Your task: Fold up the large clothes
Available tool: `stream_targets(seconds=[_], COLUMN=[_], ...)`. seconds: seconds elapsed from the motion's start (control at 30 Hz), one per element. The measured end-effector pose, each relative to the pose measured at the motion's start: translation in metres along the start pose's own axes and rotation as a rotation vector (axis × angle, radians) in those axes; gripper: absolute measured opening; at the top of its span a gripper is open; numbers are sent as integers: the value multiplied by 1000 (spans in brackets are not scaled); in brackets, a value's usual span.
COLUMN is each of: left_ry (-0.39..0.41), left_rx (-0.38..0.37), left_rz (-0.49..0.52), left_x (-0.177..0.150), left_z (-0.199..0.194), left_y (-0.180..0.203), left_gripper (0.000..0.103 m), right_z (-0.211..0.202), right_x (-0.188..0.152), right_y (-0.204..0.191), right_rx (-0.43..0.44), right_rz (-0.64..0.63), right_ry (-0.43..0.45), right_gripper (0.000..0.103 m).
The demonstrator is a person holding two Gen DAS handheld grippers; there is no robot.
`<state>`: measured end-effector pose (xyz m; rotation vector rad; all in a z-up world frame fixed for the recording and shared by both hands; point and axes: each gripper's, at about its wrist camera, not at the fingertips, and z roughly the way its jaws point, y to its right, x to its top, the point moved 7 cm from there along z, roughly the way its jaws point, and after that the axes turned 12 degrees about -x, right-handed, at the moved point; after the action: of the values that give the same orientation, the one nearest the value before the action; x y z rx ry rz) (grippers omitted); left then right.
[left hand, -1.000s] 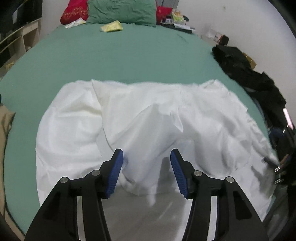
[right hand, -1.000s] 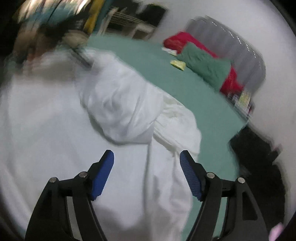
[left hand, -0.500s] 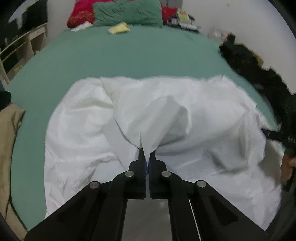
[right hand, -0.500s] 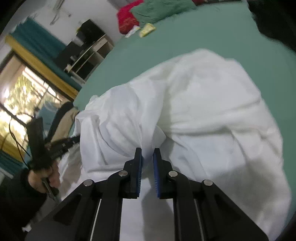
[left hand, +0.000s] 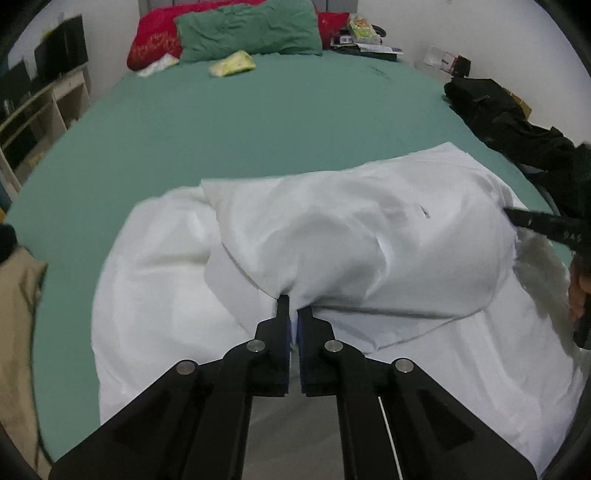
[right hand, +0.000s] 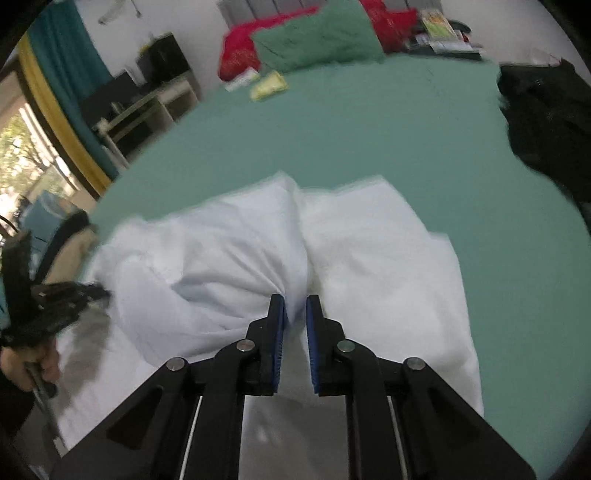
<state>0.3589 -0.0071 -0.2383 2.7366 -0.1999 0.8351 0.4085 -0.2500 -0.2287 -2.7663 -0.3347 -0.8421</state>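
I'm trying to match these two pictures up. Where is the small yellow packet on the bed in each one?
Left wrist view: the yellow packet lies top centre-left, on the green sheet just below the green pillow.
Right wrist view: the yellow packet lies upper centre-left, blurred, again below the green pillow.
Shared landmark: the green pillow against the red one.

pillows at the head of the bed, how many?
2 visible. A green pillow lies in front; a red pillow sits behind it, showing at both ends. The red at the two ends may be separate pillows; the green one hides the middle.
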Motion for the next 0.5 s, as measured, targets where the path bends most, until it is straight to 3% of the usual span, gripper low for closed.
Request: stream_targets(seconds=[0.07, 0.13, 0.2, 0.37, 0.5], left_ry=[34, 67, 74, 56, 53], left_rx=[-42, -86, -81, -78, -75], left_rz=[-18, -38, -53, -154, -145], left_x=[-4, -10, -18, -57, -80], left_z=[-11, -25, -35, -58, -80], left_y=[1, 2, 2, -18, -18], left_gripper=[17, 39, 48, 49, 49], right_z=[-8, -21, -32, -47, -61], right_x=[-4, -7, -13, -37, -53], right_y=[1, -1, -8, -4, -7], right_rx=[-25, -61, -86, -91, -117], right_rz=[-23, -54, -109, -130, -118], right_ry=[23, 58, 67, 42, 67], right_gripper=[30, 54, 72, 72, 72])
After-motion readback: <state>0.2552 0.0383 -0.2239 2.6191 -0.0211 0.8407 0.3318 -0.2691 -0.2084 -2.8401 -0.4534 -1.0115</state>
